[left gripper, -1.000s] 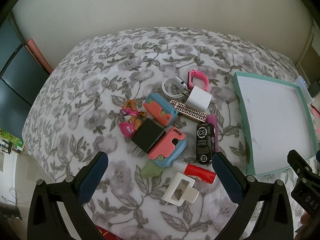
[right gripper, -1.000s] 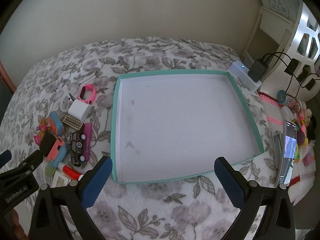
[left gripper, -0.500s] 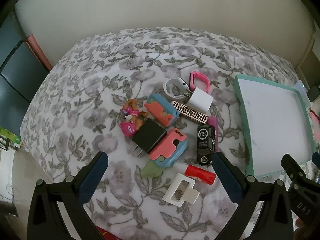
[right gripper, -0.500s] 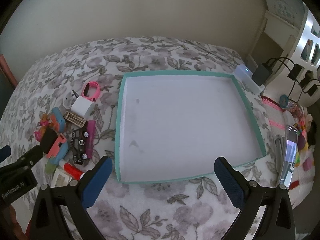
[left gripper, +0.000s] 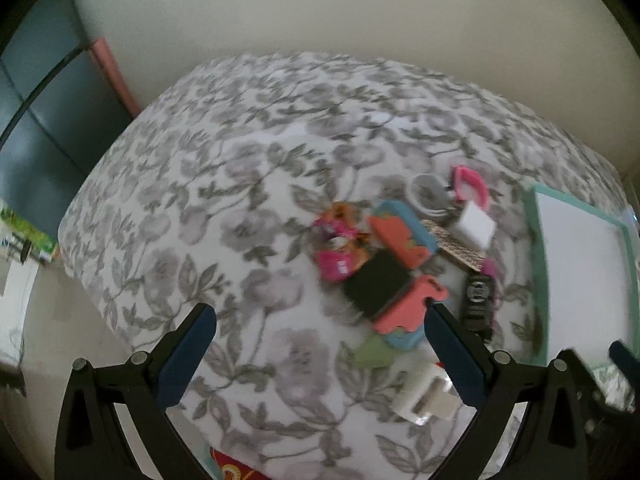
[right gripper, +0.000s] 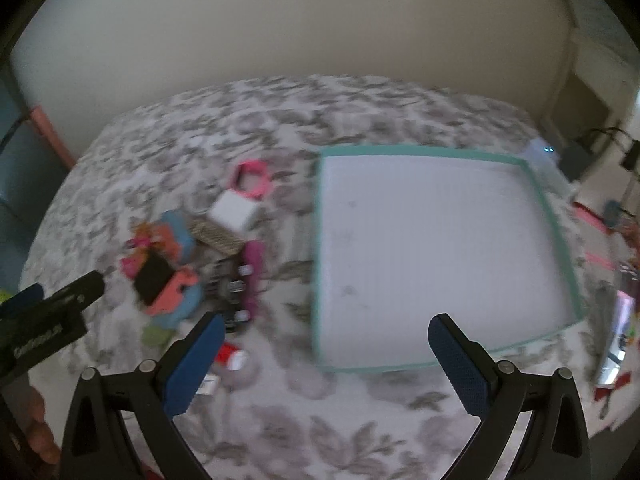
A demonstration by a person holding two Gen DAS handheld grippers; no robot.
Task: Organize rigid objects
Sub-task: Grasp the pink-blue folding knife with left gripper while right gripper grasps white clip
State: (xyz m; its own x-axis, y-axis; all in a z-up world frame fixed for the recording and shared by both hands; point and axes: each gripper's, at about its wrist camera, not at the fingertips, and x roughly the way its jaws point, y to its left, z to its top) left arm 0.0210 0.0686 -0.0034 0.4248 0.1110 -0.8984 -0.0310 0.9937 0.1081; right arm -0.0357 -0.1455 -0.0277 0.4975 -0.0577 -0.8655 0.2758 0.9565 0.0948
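Bed (left gripper: 256, 184), floral cover, carries everything. Both views are blurred now, where half a second ago they were sharp: both cameras are in motion.

Teal-rimmed tray (right gripper: 320, 240), white floor, lies toward the bed's right edge and holds nothing. In the right wrist view it has slid to the right of frame and the clutter has come nearer centre, so the right tongs (right gripper: 322, 360) are swinging left toward the pile. Jaws wide apart, nothing between them.

Left tongs (left gripper: 320, 354): jaws also wide apart, empty. In their view the pile has shifted right and down; the near items now sit against the right finger (left gripper: 456, 360). Judgement: the left tongs are travelling toward the bed's left side or turning that way, not closing on anything.

Pile, left of the tray and just beside its left rim, apparently untouched:
- black charger (left gripper: 376, 286), overlapping a coral-and-blue case (left gripper: 404, 312)
- second coral-and-blue case (left gripper: 400, 232)
- pink toy figure (left gripper: 338, 248)
- white cube plug (left gripper: 474, 224)
- black toy car (left gripper: 476, 300)
- patterned bar (left gripper: 456, 246)
- pink ring (left gripper: 470, 186)
- white clip (left gripper: 424, 398), nearest the bed's front edge

Task status: nothing sorted yet; first pick pending, likely by the right tongs. Blur prevents choosing the target.
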